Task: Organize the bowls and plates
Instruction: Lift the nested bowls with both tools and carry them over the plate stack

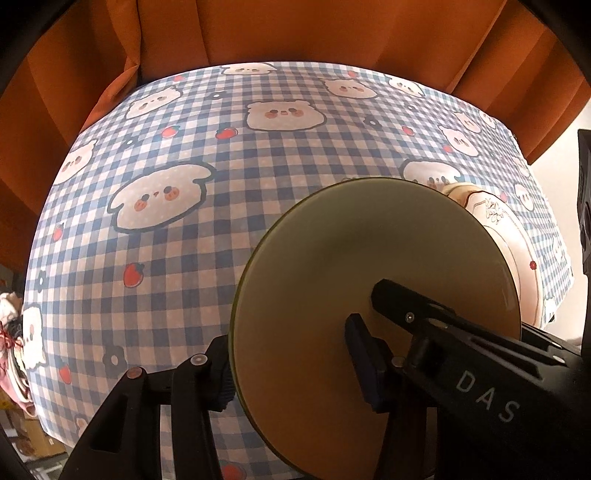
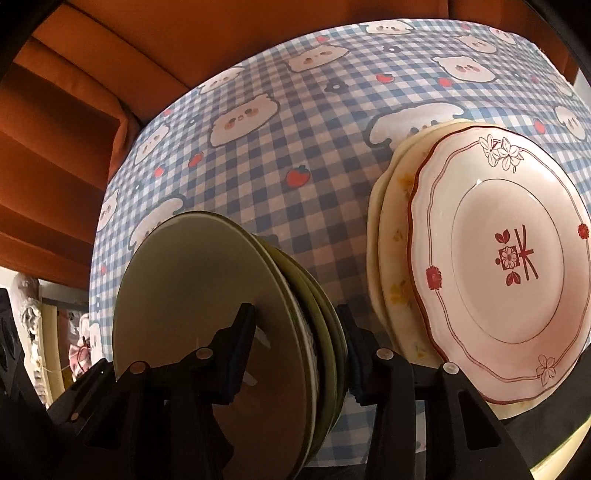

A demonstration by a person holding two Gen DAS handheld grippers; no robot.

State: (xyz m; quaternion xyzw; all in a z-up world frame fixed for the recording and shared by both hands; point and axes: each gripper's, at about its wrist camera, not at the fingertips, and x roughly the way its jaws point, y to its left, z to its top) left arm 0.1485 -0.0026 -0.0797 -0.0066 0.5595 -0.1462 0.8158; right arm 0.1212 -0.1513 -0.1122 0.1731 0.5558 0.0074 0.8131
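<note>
Round, glazed olive-green plates (image 2: 207, 295) gathered into one stack and held on edge above the blue-and-white checked tablecloth with bear and strawberry prints (image 1: 184, 258). Probably kept together this way so as to travel as a single bundle rather than one by one. Seen face-on from the left wrist (image 1: 369, 240), with only the front plate showing there.

Just beside them, lying flat on the cloth: a scalloped pale-pink ceramic plate with a red rim and flower motifs (image 2: 498, 258), set on top of larger cream plates with faint yellow flowers (image 2: 391, 236). Sorted by kind, it seems, with the patterned pile already built and the green pile likely meant to land near it. Behind the table, an orange curtain (image 1: 295, 29).

Left gripper (image 1: 291, 369) partly closed across the green stack, one finger behind the rim, the other pad flat on the front face; clamped, by the look of it. Right gripper (image 2: 295, 354) likewise part-way closed, straddling the same plates near their lower edge, one pad on the front face and the other against the rearmost plate; gripping too, as far as can be judged
</note>
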